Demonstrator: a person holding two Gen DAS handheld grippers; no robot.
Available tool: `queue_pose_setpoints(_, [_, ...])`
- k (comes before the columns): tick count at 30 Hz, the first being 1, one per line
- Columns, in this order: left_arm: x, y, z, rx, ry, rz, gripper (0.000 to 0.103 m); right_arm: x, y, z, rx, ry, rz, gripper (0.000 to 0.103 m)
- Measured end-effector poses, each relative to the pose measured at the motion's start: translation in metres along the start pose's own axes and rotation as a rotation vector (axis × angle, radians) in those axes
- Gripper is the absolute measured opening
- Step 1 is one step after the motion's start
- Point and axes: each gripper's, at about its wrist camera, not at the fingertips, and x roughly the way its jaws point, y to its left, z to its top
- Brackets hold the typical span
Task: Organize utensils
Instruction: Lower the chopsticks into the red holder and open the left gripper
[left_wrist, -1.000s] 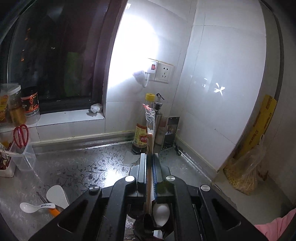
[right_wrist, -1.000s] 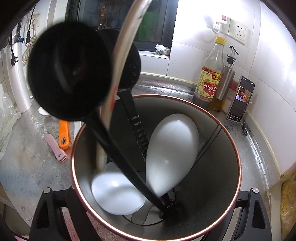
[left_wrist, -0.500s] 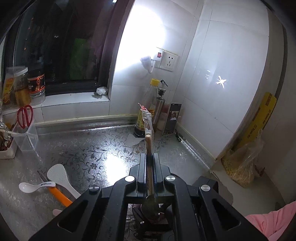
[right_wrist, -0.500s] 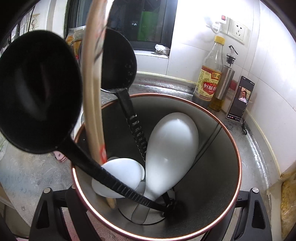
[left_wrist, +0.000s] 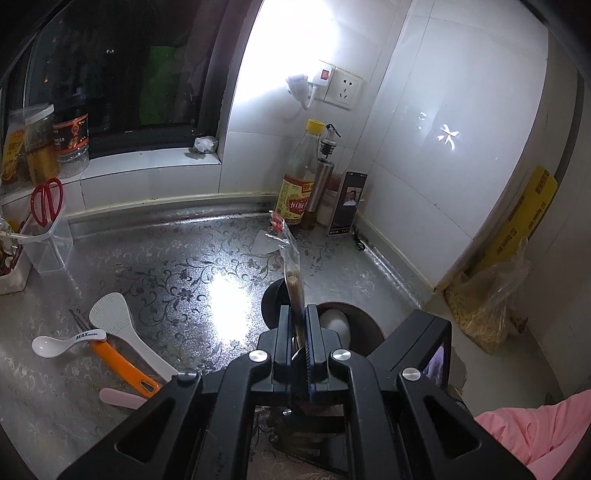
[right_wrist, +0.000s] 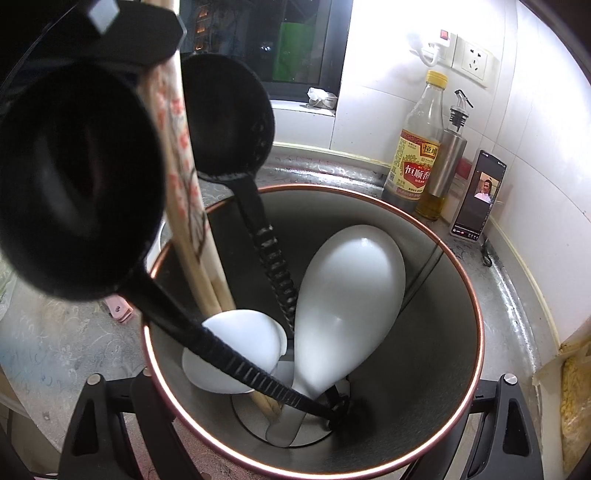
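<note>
With the plastic-wrapped wooden chopsticks pinched in the closed left claw and already reaching the floor of the copper-rimmed steel canister, which is clamped by the right claw, release should be delayed until they are leaned against the wall.

The white spoon on the counter bears "MAX" in dark letters on its handle. The vinegar bottle's yellow label carries red Chinese characters reading "恒顺香". Print on the yellow box is too small to read.
</note>
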Motion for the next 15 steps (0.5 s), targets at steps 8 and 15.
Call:
queue_pose_setpoints(8, [-0.002,0.002,-0.001,-0.021,0.017,-0.019,0.013,-0.003,0.001,-0.003,0.004,0.002,-0.006,0.094])
queue_pose_setpoints(15, [-0.014,0.011,-0.001,-0.044,-0.008,0.007,0.045,-0.004,0.002,-0.004,0.007,0.003,-0.01,0.094])
